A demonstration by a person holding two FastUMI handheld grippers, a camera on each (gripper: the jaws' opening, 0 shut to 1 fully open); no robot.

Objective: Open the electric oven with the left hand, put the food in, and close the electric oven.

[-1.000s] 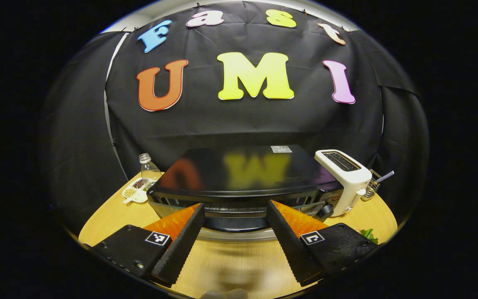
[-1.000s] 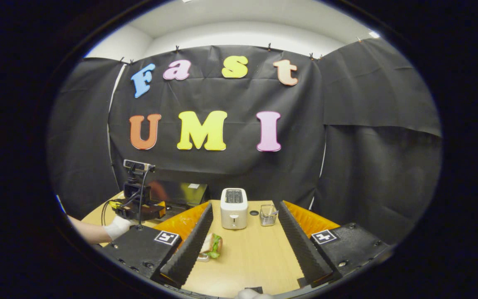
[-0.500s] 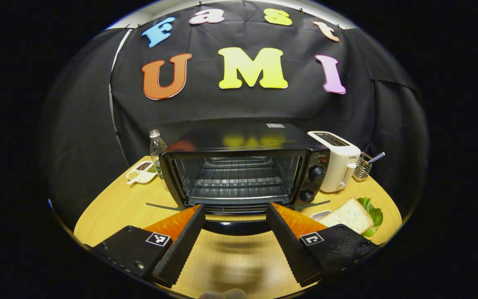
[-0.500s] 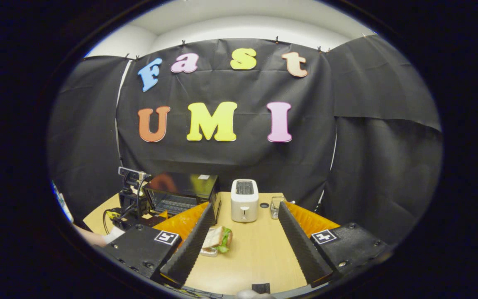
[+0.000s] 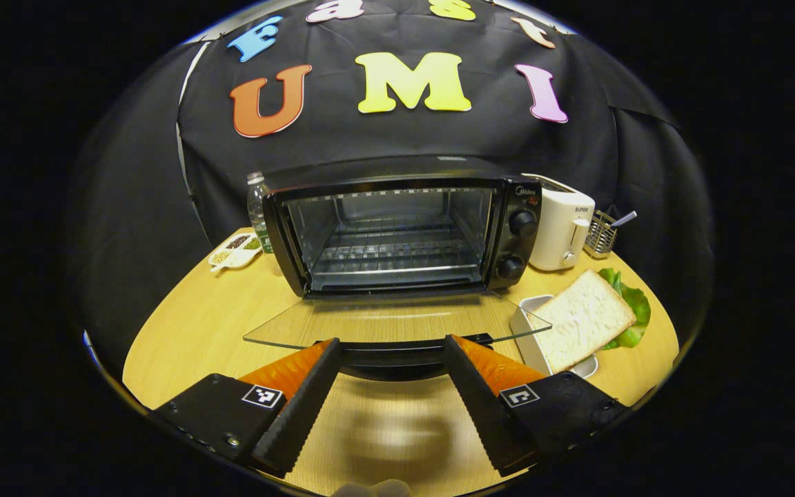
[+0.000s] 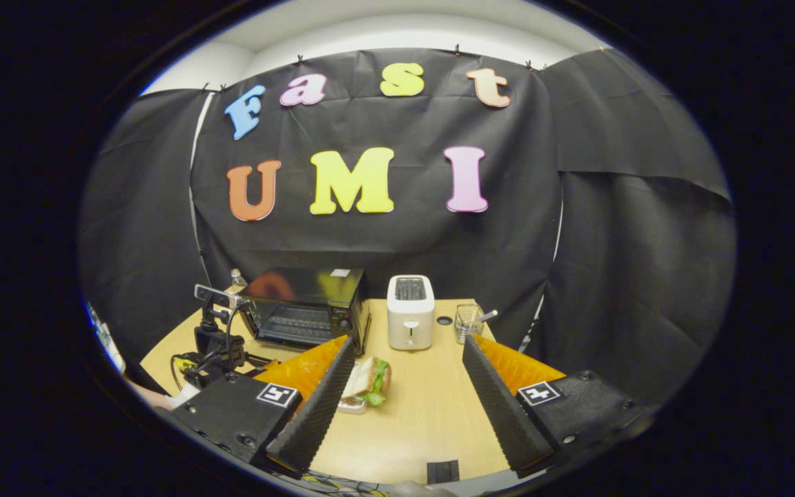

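Between the left gripper's (image 5: 392, 376) spread jaws: oven door handle (image 5: 397, 355), glass door (image 5: 397, 321) lying flat open, not clamped.

Ahead of those jaws the electric oven (image 5: 397, 231) shows a bare wire rack. The sandwich (image 5: 587, 317), bread over lettuce on a small white tray (image 5: 528, 330), sits just right of the right jaw. Right gripper (image 6: 404, 397) hangs with jaws apart, holding nothing; the sandwich (image 6: 368, 378) lies just inside its left jaw. Judgement: food is soft, light and loosely stacked; take the rigid tray rim, not the bread. Glass door is fragile; handle only.
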